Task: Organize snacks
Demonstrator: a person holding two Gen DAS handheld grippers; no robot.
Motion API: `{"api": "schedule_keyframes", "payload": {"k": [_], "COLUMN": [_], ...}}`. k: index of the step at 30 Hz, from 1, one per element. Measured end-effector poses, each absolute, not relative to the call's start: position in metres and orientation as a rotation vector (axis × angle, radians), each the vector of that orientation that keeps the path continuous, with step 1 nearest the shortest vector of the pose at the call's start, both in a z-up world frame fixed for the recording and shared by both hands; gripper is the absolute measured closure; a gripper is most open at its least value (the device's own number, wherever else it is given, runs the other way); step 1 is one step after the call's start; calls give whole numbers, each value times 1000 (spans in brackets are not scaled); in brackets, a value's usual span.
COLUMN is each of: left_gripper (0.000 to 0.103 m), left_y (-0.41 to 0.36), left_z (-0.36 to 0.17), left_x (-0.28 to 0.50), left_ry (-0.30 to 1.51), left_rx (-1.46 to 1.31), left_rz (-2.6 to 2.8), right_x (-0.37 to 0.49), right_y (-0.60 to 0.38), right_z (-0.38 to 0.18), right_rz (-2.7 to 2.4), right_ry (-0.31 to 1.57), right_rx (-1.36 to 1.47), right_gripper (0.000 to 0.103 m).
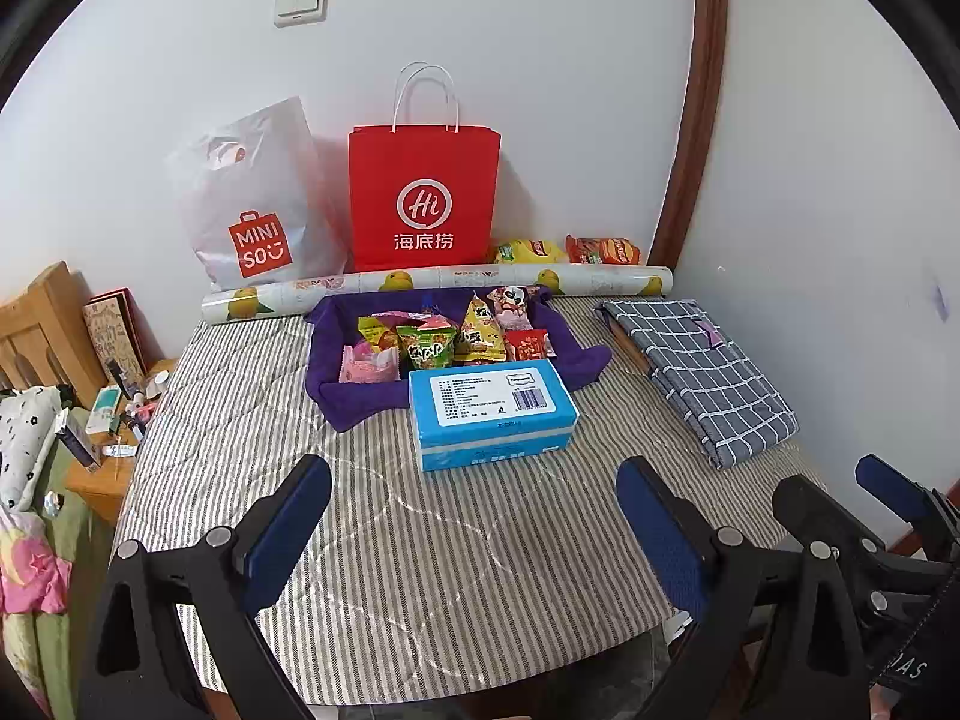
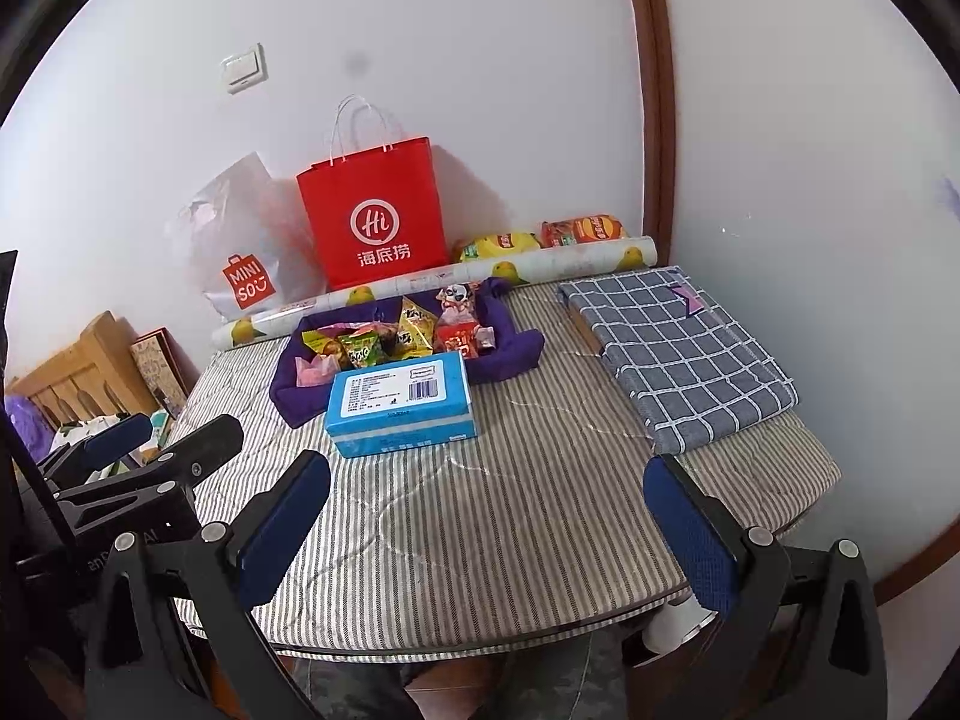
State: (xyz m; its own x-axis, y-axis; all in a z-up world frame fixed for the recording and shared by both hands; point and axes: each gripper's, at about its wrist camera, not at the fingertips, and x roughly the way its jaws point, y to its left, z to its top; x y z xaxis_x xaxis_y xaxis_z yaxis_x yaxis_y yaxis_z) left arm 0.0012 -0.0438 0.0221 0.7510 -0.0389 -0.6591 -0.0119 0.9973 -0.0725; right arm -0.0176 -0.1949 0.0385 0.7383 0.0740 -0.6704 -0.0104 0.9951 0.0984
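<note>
Up at 12 o'clock on the striped table [image 1: 420,540], the snack packets [image 1: 456,336] sit piled in a purple cloth tray [image 1: 336,384], right behind a blue tissue pack [image 1: 489,414]. Both the left gripper [image 1: 474,528] and right gripper [image 2: 486,528] hang released and empty, well short of it. Those packets look light, crinkly and slippery, so I'd pinch a sealed edge, not the puffy middle.

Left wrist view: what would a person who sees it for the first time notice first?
The red bag stands out most, upright against the wall at the back of the table, with a white Miniso bag to its left. In front of it, a purple tray holds colourful snacks, and a blue tissue pack lies just before the tray. Both grippers, left and right, are open and empty.
</note>
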Motion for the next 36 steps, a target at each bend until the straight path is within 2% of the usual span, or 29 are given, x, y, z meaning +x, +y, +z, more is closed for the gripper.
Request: {"api": "schedule_keyframes", "payload": {"k": [36], "left_gripper": [6], "left_y": [-46], "left_z": [17], "left_x": [8], "left_ry": [715], "left_rx": [-48], "left_rz": [-7], "right_x": [-18], "right_y": [-187], "right_z": [42], "right_rz": [56], "right_ry": [726], "right_rx": [73], "right_gripper": [0]}}
